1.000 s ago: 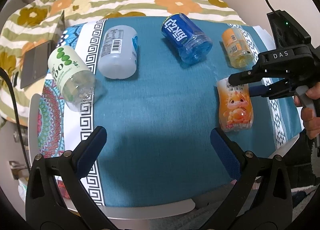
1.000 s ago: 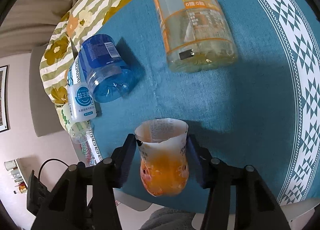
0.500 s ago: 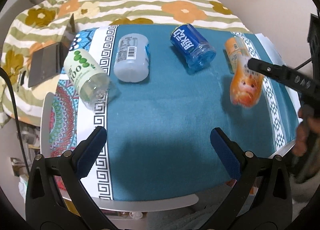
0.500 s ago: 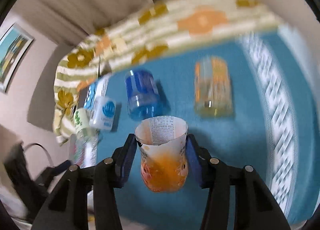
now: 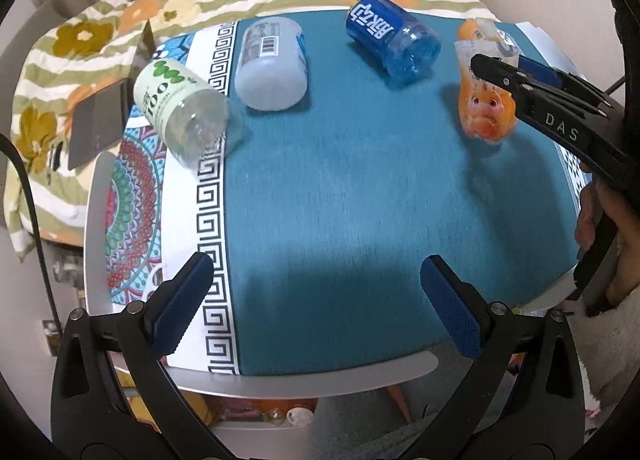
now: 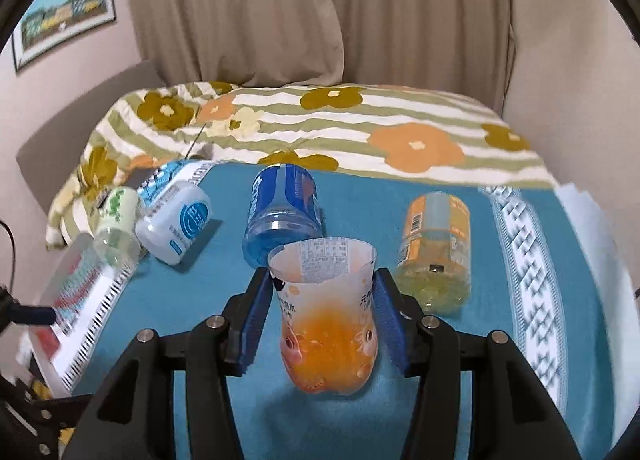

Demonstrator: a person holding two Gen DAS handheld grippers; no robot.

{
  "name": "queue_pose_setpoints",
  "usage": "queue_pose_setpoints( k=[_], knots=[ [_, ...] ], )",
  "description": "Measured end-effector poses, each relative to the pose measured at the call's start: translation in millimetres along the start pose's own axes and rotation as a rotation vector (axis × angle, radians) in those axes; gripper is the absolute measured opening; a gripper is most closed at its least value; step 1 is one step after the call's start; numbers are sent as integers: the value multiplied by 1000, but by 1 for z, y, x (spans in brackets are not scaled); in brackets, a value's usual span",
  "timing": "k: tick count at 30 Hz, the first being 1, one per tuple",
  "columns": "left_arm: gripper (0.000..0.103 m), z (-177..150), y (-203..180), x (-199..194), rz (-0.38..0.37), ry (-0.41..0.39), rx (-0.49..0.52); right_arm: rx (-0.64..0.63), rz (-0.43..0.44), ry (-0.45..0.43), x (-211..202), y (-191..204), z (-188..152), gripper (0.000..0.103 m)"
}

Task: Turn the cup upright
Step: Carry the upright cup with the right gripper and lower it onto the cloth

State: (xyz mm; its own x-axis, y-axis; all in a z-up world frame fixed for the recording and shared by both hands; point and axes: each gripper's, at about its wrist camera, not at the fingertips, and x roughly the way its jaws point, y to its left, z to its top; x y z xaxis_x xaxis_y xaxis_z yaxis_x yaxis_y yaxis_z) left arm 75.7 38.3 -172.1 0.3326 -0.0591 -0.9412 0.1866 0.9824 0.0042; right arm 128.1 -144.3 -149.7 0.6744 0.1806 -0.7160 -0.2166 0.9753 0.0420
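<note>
As gripped, cup (image 6: 326,312) between right claw (image 6: 320,324) pads.

Orange cartoon cup (image 6: 326,324), teal tablecloth (image 5: 360,199), green-striped floral quilt (image 6: 360,127).

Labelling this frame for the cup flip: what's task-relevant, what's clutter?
In the job:
- orange cartoon cup, open end up
- right gripper, fingers shut on it

Lying about:
- left gripper, open, holding nothing
- blue cup, on its side
- orange-label cup
- white cup
- green-print cup
- floral bedding
</note>
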Motion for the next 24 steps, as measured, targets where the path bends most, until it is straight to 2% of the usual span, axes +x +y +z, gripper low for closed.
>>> queue_pose_setpoints(
  k=[9, 18, 24],
  knots=[
    [103, -5, -5, 2, -1, -1, 17, -29, -5, -25, -16, -3, -20, 49],
    [103, -6, -9, 2, -8, 2, 14, 23, -2, 24, -32, -9, -35, 49],
    [103, -7, -11, 0, -24, -12, 7, 22, -4, 19, -34, -9, -41, 50]
  ],
)
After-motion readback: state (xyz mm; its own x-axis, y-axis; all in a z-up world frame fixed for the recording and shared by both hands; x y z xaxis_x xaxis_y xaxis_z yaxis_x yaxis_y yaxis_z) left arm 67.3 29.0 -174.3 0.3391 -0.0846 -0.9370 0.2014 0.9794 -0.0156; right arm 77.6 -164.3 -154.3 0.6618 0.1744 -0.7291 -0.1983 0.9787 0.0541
